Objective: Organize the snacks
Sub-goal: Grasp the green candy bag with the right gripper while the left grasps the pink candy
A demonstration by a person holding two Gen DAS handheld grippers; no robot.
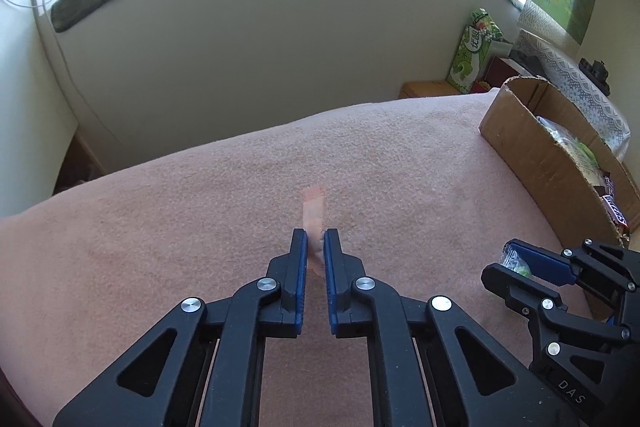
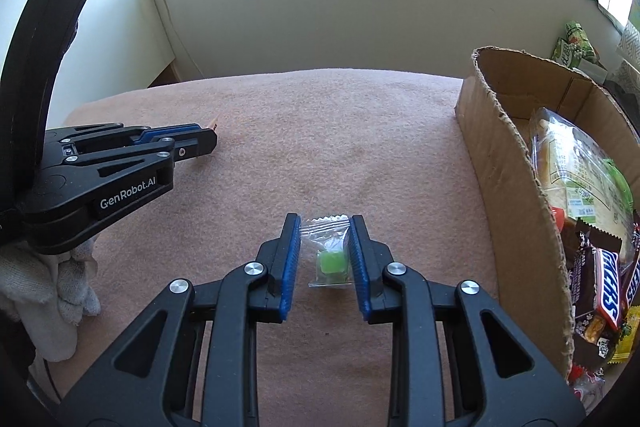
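Pink blanket (image 2: 320, 131) plain, beside brown cardboard box (image 2: 504, 163). Black grippers had blue pads (image 2: 290, 263). Left gripper (image 1: 316, 247) clamped pale pink strip (image 1: 314, 211); right gripper (image 2: 325, 251) pinched clear packet (image 2: 326, 247), green candy (image 2: 331, 262) inside.

Left gripper (image 1: 316, 247), black frame with blue pads, angled down, jaws closed on thin pink flat strip (image 1: 315, 217) standing edge-up between pads. Right gripper (image 2: 325, 247), same build, angled down, jaws pinching small clear plastic packet with green candy (image 2: 329, 259). White knit glove (image 2: 60, 291) covers left hand.
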